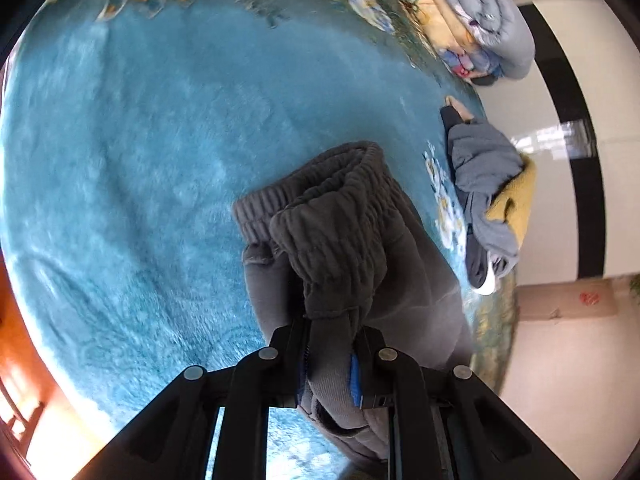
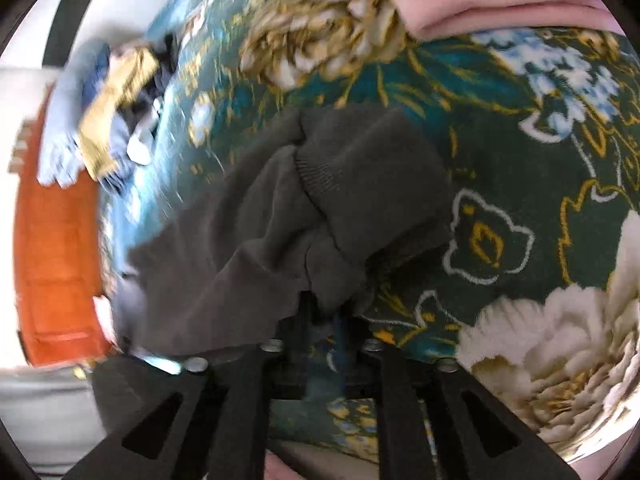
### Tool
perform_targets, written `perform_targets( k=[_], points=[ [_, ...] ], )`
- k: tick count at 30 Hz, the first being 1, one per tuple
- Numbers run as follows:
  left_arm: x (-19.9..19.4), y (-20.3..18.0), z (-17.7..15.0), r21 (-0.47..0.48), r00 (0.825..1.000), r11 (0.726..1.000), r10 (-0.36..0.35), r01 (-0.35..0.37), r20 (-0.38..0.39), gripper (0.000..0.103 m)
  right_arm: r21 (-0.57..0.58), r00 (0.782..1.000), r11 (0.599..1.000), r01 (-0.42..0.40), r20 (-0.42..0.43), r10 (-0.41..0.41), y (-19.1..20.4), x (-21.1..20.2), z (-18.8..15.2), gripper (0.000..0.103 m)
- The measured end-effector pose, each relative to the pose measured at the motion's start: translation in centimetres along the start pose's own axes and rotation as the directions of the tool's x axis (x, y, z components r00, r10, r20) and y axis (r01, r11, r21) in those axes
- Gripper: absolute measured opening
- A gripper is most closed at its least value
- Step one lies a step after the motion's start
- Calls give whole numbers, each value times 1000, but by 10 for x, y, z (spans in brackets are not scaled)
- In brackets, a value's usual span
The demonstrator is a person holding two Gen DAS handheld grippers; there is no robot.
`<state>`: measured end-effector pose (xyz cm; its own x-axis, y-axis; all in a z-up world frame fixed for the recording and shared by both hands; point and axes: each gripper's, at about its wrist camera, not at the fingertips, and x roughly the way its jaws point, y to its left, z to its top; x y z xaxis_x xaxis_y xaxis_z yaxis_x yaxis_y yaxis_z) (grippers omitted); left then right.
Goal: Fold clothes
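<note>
Left tongs (image 1: 332, 344) clamped on the waistband of grey sweatpants (image 1: 352, 248) — garment draped over the blue floral bed blanket (image 1: 140, 160).
Right tongs (image 2: 324, 332) nearly closed at the cuff end of the sweatpants (image 2: 280, 216); blur hides whether cloth is pinched. Both point steeply down. Best practice, I judge — keep both ends taut, lower evenly, align the edges before releasing. Unfolded clothes pile (image 1: 484, 184) near the bed edge.

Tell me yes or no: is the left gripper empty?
No, the left gripper is clamped on the grey sweatpants near the elastic waistband.
</note>
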<state>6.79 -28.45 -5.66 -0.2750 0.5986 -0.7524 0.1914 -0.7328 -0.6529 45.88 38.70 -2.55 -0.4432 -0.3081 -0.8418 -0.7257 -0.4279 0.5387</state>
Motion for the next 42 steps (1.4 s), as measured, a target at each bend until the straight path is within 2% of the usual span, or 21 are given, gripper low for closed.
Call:
perform_targets(
  k=[1,2,3,4,5,7,9,15,17,18,20,24,27,29,32,33,34,37,40,42],
  points=[
    [0,-3,0,15,1000,1000,18,-18,-3,21,12,1000,1000,-19,4,19,-2,-3,1,38],
    [1,-5,0,22,999,999,34,-34,-11,24,30,999,999,-42,-3,42,-5,-4,-1,50],
    [-1,-5,0,26,999,998,50,-49,-17,32,48,998,997,-64,-9,65,-8,-5,-3,63],
    [-2,-5,1,28,998,998,63,-63,-24,39,72,996,994,-87,-9,88,-14,-5,-8,65],
    [-3,-3,1,23,997,997,68,-67,-31,41,105,995,990,-99,-4,100,-18,-1,-13,66],
    [-4,0,1,14,996,997,79,-78,-45,47,192,994,975,-111,13,110,-35,5,-14,66],
    [-5,3,0,11,994,996,94,-94,-56,49,244,991,960,-136,32,132,-44,14,-14,66],
    [-1,-1,-4,36,984,986,167,-165,-54,53,297,980,934,-200,86,182,-49,28,-9,69],
    [-5,-8,-5,69,976,975,214,-211,-50,57,296,978,932,-207,97,186,-48,29,-8,69],
    [-7,-13,-4,101,960,957,277,-272,-38,64,294,977,933,-208,99,187,-47,30,-8,69],
    [-5,-21,-2,133,948,941,317,-310,-34,65,294,977,932,-211,104,188,-47,32,-7,69],
    [0,-6,1,66,968,967,249,-246,-42,66,283,976,936,-212,114,186,-43,37,-6,66],
    [7,18,1,-50,989,988,144,-146,-37,66,277,976,939,-206,124,177,-39,38,-6,56],
    [8,27,-2,-101,996,991,91,-91,-9,66,263,975,942,-207,131,178,-34,37,-4,41],
    [7,28,-6,-125,998,990,64,-60,25,62,222,977,956,-190,137,162,-22,30,-1,30],
    [7,24,-5,-123,998,991,59,-55,27,42,208,979,962,-179,138,152,-17,28,1,29],
    [7,19,-5,-121,998,991,54,-50,30,30,198,978,964,-177,141,150,-11,26,3,27],
    [0,-7,5,-86,997,995,62,-57,49,20,157,973,968,-194,159,170,12,16,10,25],
    [-10,-39,17,-39,995,997,71,-69,75,17,98,956,963,-249,185,229,41,1,21,23],
    [-17,-72,34,4,994,1000,27,-27,110,17,45,936,954,-295,213,279,64,-10,32,23]
  ],
)
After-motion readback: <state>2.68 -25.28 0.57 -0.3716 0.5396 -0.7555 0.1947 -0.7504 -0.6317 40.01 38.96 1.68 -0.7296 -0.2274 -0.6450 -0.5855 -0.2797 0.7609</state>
